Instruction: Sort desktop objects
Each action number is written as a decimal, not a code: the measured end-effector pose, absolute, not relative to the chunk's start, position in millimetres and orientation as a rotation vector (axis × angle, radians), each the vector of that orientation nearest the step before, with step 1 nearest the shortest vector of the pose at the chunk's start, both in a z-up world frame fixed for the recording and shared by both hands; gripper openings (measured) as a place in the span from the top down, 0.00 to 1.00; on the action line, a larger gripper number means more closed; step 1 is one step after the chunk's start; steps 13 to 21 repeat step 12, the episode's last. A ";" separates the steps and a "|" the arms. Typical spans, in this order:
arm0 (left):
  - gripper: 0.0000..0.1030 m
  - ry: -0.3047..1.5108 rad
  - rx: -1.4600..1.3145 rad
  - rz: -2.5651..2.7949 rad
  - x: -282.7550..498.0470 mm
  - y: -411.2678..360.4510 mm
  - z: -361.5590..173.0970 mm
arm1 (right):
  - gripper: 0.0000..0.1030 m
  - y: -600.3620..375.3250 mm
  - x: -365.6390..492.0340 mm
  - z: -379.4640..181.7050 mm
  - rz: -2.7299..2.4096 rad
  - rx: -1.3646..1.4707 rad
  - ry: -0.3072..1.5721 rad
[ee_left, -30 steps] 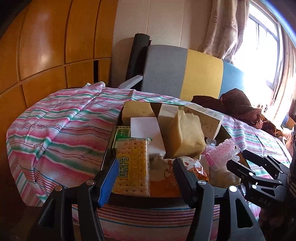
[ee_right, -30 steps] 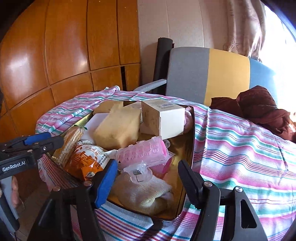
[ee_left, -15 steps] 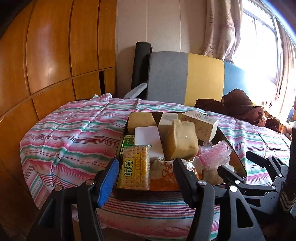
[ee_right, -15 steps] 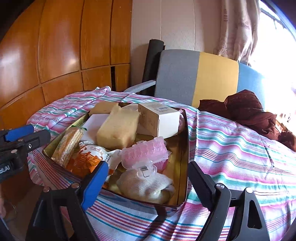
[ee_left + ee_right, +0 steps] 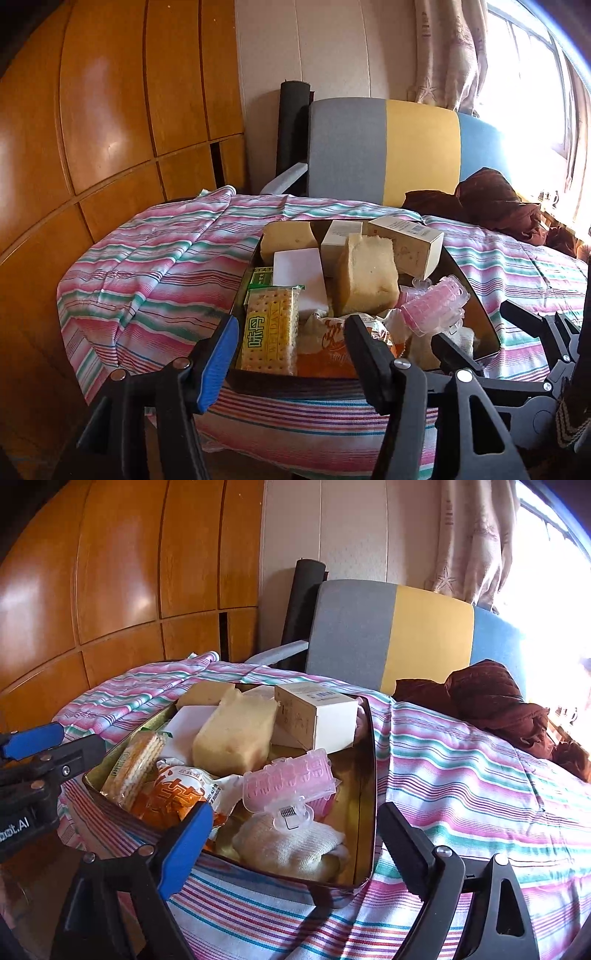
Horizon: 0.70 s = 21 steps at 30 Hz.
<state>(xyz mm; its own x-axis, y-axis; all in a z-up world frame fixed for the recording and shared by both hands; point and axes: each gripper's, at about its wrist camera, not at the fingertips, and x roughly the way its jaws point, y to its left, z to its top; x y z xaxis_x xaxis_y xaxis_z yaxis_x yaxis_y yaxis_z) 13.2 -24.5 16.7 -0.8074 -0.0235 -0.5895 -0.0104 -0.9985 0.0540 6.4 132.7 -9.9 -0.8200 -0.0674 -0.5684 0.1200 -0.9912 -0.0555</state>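
Your left gripper (image 5: 291, 350) and right gripper (image 5: 295, 834) both hover short of the rectangular dark metal tray (image 5: 365, 834) on the pink-striped cloth (image 5: 461, 782), fingers spread, holding nothing. In the tray, right view: yellow sponge block (image 5: 236, 734) at centre, white carton (image 5: 317, 716) at 1 o'clock, pink plastic clip case (image 5: 291, 779) at 5 o'clock, cracker packet (image 5: 133, 768) at 9 o'clock.

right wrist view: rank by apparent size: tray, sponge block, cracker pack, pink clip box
1. tray
2. sponge block
3. pink clip box and cracker pack: look alike; the pack is edge-on, so not ranked.
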 end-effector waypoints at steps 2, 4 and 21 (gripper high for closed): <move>0.41 -0.087 0.992 -2.978 12.4 -23.7 14.9 | 0.11 132.4 6.1 -11.0 -2.903 0.908 0.137; 0.41 -0.075 1.001 -2.980 12.0 -24.6 13.5 | 0.11 131.9 6.2 -11.7 -2.906 0.909 0.145; 0.51 -0.068 0.978 -2.975 11.5 -28.6 10.5 | 0.11 133.8 6.9 -11.0 -2.920 0.903 0.151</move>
